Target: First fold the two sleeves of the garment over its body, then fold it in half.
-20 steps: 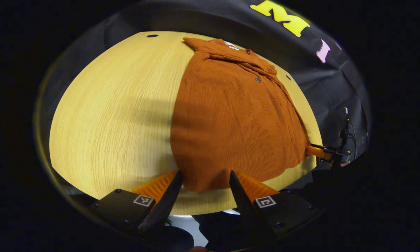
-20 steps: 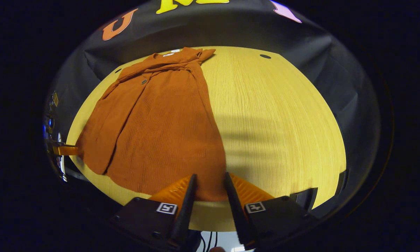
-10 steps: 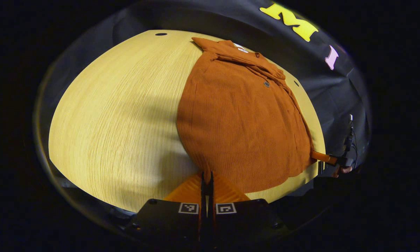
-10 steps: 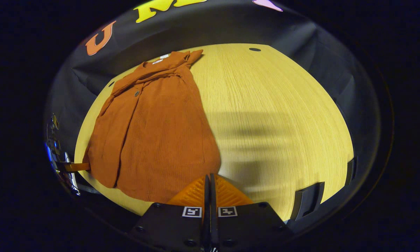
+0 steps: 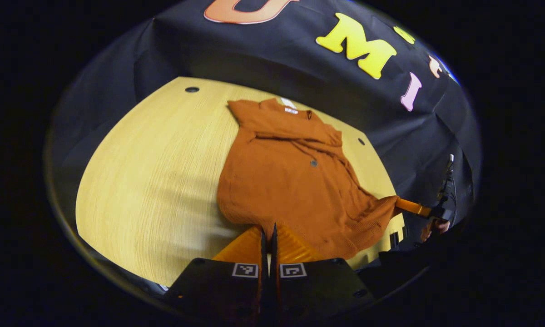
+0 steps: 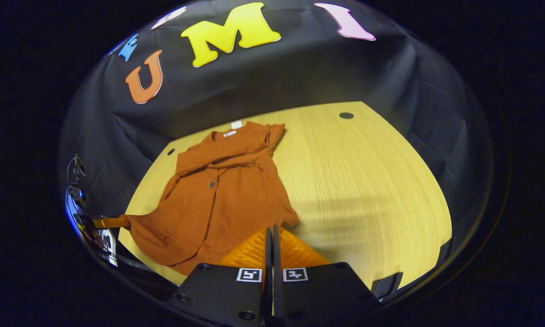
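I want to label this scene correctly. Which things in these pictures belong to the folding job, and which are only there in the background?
Belong to the job:
- orange garment, sleeves folded over its body
- left gripper, shut on the garment's hem
- right gripper, shut on the hem

Only there:
- wooden table
- black cloth wall
- small dark holes in the table

Garment (image 5: 290, 181) on the table (image 5: 154, 172) — collar far, hem near the grippers.

Both views low at near table (image 5: 131, 181) edge, facing wall, sharing garment (image 5: 295, 181)
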The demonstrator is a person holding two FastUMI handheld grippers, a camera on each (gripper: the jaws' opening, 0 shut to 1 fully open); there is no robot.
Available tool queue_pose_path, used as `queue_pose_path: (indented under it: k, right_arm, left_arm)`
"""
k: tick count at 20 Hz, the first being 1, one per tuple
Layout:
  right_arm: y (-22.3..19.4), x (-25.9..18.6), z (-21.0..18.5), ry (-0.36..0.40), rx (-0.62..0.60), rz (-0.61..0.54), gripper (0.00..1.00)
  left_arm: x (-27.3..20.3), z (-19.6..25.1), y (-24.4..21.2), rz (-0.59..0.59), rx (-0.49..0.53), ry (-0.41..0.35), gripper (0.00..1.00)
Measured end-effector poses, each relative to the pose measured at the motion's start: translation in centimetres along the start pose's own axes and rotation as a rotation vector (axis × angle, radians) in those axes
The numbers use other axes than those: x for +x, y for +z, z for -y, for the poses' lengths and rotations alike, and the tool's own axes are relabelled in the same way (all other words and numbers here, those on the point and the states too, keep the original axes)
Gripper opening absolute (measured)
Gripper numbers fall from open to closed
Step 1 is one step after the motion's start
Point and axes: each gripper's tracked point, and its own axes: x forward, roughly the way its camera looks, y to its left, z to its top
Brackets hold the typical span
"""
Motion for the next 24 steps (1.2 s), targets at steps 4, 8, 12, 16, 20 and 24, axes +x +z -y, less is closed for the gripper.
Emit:
queue_pose_path:
  k: [4,8,12,16,20,24]
  right_arm:
    - [8.6,0.7,-1.6,0.049,-0.039,0.118,0.02]
    - [16.0,3.7,-3.5,0.080,-0.078,0.192,0.02]
    - [23.1,8.6,-4.7,0.076,-0.084,0.244,0.02]
    - [28.3,13.6,-5.9,0.064,-0.133,0.270,0.02]
    - [30.1,20.1,-5.2,0.043,-0.145,0.276,0.02]
    - [29.8,27.8,-2.8,-0.005,-0.116,0.228,0.02]
  left_arm:
    - [1.5,0.7,7.8,0.113,0.063,-0.002,0.03]
    - [2.9,1.9,16.8,0.233,0.013,-0.055,0.03]
    - [6.3,0.2,23.6,0.288,0.004,-0.018,0.03]
    - [10.8,-0.5,29.3,0.324,-0.022,-0.016,0.03]
    - [16.7,-2.2,31.6,0.289,-0.051,-0.027,0.03]
    - [23.6,-4.0,32.8,0.271,-0.043,-0.014,0.03]
